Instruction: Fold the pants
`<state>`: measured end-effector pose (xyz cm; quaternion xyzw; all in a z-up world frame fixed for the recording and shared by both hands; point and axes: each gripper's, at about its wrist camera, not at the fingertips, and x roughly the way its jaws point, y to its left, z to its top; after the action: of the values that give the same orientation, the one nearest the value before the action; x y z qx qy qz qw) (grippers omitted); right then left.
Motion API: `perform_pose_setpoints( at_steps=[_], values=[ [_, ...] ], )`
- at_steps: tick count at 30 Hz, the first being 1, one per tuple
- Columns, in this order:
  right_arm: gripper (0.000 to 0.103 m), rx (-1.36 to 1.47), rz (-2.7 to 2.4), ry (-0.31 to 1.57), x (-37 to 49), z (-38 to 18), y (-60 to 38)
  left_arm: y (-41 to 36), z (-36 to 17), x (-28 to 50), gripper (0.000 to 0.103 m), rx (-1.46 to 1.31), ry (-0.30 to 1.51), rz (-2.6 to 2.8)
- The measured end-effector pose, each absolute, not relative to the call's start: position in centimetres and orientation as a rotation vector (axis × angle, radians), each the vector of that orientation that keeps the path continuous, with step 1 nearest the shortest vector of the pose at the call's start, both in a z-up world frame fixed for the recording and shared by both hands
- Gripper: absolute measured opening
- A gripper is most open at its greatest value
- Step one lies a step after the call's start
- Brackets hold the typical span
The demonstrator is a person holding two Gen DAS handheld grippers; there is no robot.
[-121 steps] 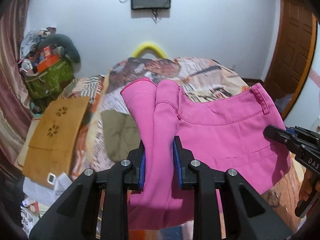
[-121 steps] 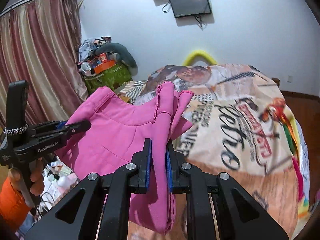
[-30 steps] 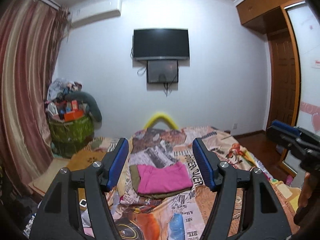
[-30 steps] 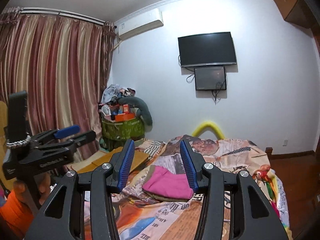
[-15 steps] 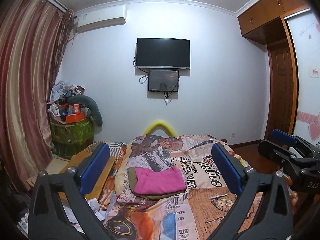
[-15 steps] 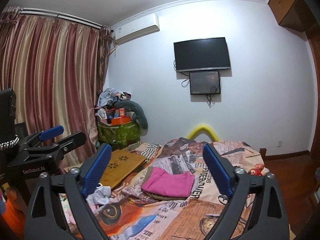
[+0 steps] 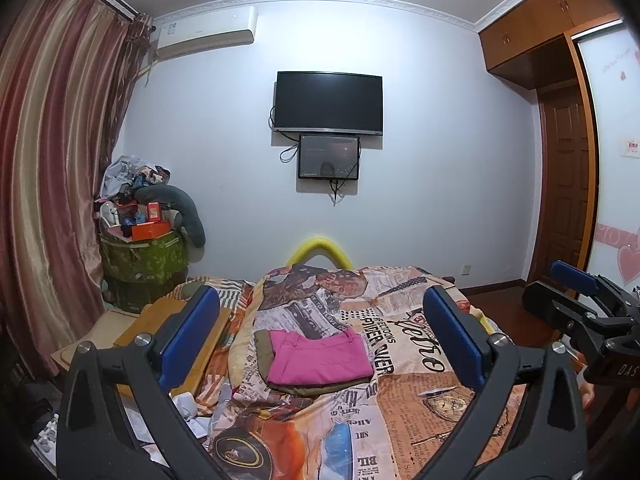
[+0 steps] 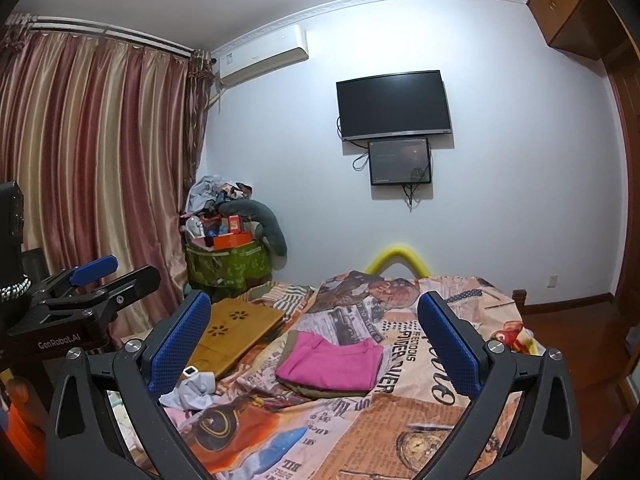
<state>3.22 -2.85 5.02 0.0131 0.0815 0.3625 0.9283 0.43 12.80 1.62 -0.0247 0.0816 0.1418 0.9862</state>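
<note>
Looking at the bed [image 7: 404, 400] from its foot end, both grippers level, held back from it
pants: pink pants [image 7: 318, 358] folded into a flat rectangle, lying mid-bed on top of an olive cloth [image 7: 262, 350] that sticks out on the left and front edges
pants, right view: same stack [image 8: 332, 364], olive cloth [image 8: 320, 389] showing under the near edge
left gripper: [image 7: 320, 336] jaws spread wide, just been opening, nothing between the blue pads [image 7: 188, 340], pants well beyond the tips
right gripper: [image 8: 316, 344] jaws spread wide, just been opening, nothing between the pads [image 8: 178, 346], clear of the pants
cross views: right gripper at the right edge of the left view [image 7: 576, 312]; left gripper at the left edge of the right view [image 8: 80, 300]
bed: newspaper-print cover, yellow foam arch [image 7: 318, 248] at the far end
beside bed: wooden lap tray [image 8: 232, 330] to the left, crumpled white cloth [image 8: 192, 392] near it
corner: green bin [image 7: 144, 258] piled with clutter, by the curtain [image 7: 48, 168]
wall: TV [image 7: 328, 102] with a smaller screen [image 7: 329, 157] under it, AC unit [image 7: 206, 30] upper left
</note>
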Motion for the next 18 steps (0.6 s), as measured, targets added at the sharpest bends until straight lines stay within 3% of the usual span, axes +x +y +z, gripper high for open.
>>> perform_pose_setpoints(
  at_steps=[18],
  values=[
    [0.103,0.027,0.726,0.184,3.14,5.04,-3.43,12.63,1.01,0.77,0.103,-0.046,0.180,0.269]
  ],
)
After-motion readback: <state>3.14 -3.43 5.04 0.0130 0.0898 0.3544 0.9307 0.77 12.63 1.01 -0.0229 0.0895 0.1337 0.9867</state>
